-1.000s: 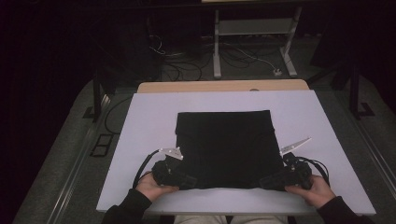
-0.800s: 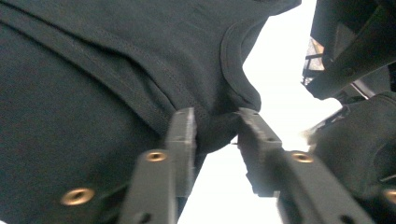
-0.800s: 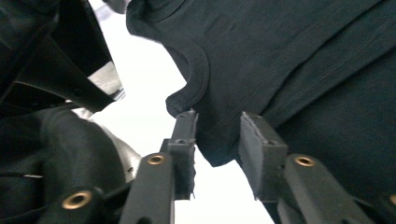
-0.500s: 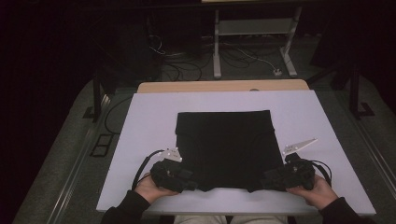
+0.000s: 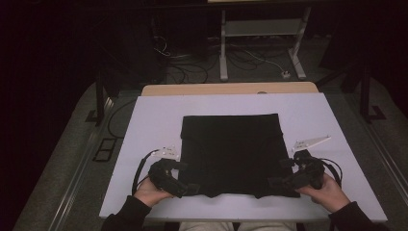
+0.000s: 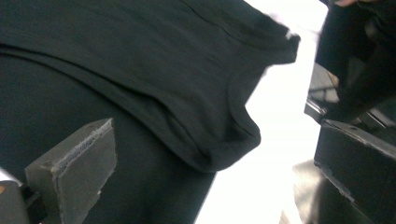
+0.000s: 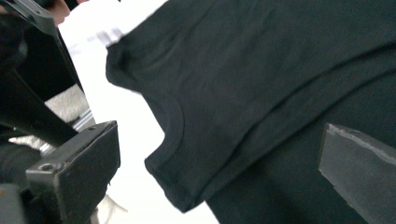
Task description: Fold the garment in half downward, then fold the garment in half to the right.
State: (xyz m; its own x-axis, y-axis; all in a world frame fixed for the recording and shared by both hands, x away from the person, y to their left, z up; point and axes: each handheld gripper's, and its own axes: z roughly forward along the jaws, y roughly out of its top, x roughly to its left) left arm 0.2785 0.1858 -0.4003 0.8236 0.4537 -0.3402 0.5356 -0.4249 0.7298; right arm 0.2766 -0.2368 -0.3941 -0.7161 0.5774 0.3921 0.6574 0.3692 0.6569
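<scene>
The desk [image 5: 144, 125] lies bare from 9 through 12 to 3 o'clock around the folded black garment [image 5: 231, 154], so either side and the far edge give open passage. At 6 o'clock only a narrow bare strip runs between the garment's hem and the desk's near edge (the left hand-held gripper [image 5: 185, 178] and right hand-held gripper [image 5: 284, 173] sit at its two near corners).

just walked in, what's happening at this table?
A person is folding a black T-shirt on the white table. The left gripper and right gripper sit at its near corners; both sets of jaws have just been opening and stand apart, the folded shirt lying flat between them, released.
</scene>
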